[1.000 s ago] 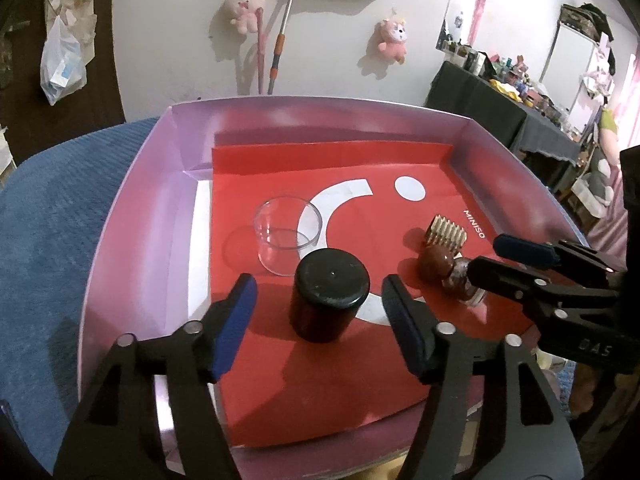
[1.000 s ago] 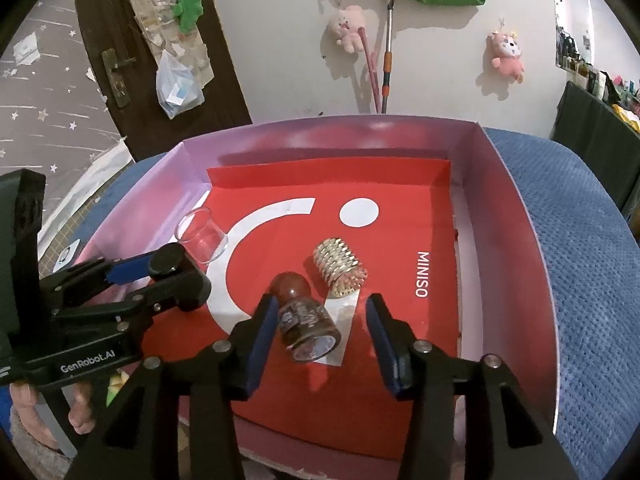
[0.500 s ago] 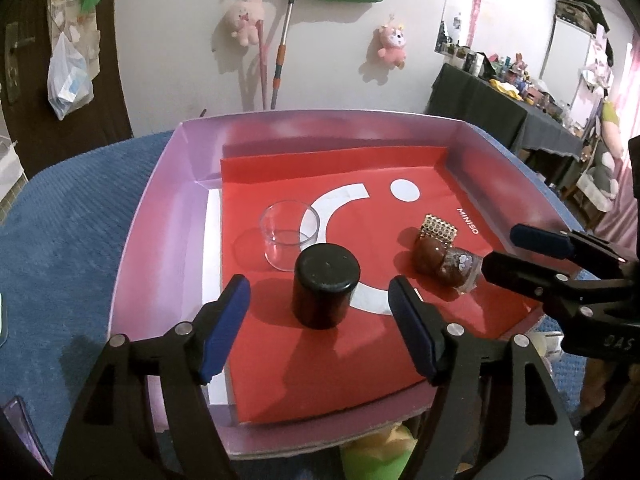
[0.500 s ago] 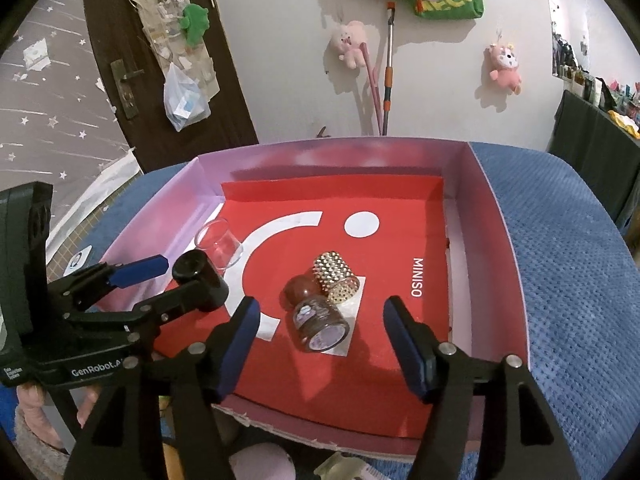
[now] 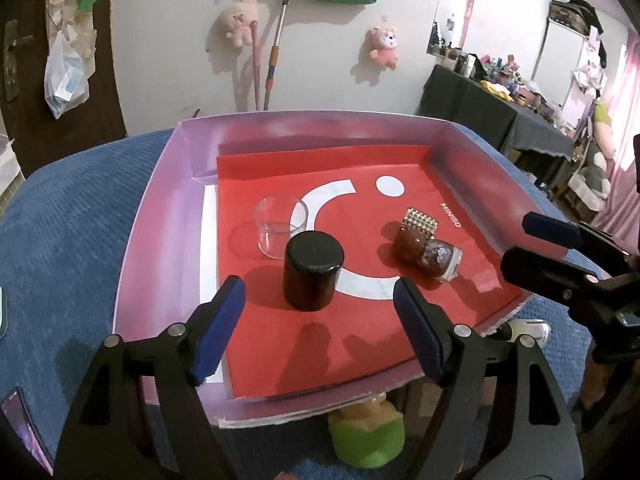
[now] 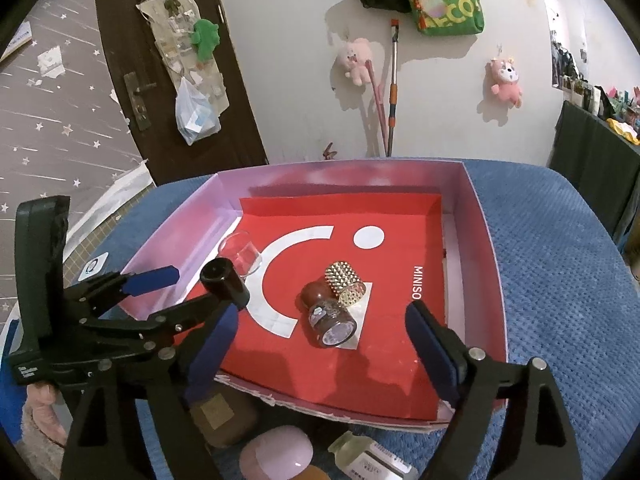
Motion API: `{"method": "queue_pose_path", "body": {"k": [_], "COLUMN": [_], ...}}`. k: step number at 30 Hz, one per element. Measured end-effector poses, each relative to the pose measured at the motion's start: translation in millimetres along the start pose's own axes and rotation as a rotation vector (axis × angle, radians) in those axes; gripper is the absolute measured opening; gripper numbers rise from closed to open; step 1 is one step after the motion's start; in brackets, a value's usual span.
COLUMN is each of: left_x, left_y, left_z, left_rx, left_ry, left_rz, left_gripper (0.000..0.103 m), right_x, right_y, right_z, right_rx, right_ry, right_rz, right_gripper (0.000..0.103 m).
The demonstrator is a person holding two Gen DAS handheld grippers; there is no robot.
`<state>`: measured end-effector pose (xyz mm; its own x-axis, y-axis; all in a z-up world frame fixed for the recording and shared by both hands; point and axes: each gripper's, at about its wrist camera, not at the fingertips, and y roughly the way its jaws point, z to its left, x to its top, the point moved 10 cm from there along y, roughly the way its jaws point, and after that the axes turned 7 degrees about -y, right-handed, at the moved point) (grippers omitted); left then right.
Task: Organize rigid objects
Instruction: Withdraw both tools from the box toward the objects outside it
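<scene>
Black jar | upright on tray's red liner, just ahead of left claw, released, empty | likely rigid, smooth-walled, slippery: grip mid-body below lid | right claw released, empty, short of the tipped brown bottle

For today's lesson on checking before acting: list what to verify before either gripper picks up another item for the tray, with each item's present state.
1. Left gripper open, holding nothing: ok.
2. Right gripper open, holding nothing: ok.
3. Black jar upright in the tray: ok.
4. Brown bottle upright: not ok, on its side.
5. Clear cup apart from the jar: cannot tell.
6. Loose items near the tray's front edge reachable: cannot tell.
</scene>
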<state>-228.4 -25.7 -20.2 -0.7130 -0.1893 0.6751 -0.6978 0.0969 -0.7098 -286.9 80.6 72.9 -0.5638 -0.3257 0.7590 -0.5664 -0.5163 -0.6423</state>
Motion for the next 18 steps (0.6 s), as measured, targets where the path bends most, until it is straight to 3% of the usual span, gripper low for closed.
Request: {"method": "queue_pose_path", "body": {"k": [6, 8, 18], "left_x": [-3, -3, -5], "left_y": [-8, -12, -28], "left_z": [-4, -3, 2], "left_rx": [0.000, 0.023, 0.001], "left_ry": [0.019, 0.025, -0.013], "left_rz": [-0.009, -0.027, -0.053], "left_gripper": [0.085, 0.103, 0.103], "right_x": [-1, 0, -1], "right_y": [-11, -14, -31], "right_z": [2, 2, 8], "right_rx": [0.014, 0.015, 0.027], "right_ry": [0.013, 0.014, 0.013], "right_rz": [-0.024, -0.035, -0.066], "right_gripper": [0.101, 0.103, 0.103]}}
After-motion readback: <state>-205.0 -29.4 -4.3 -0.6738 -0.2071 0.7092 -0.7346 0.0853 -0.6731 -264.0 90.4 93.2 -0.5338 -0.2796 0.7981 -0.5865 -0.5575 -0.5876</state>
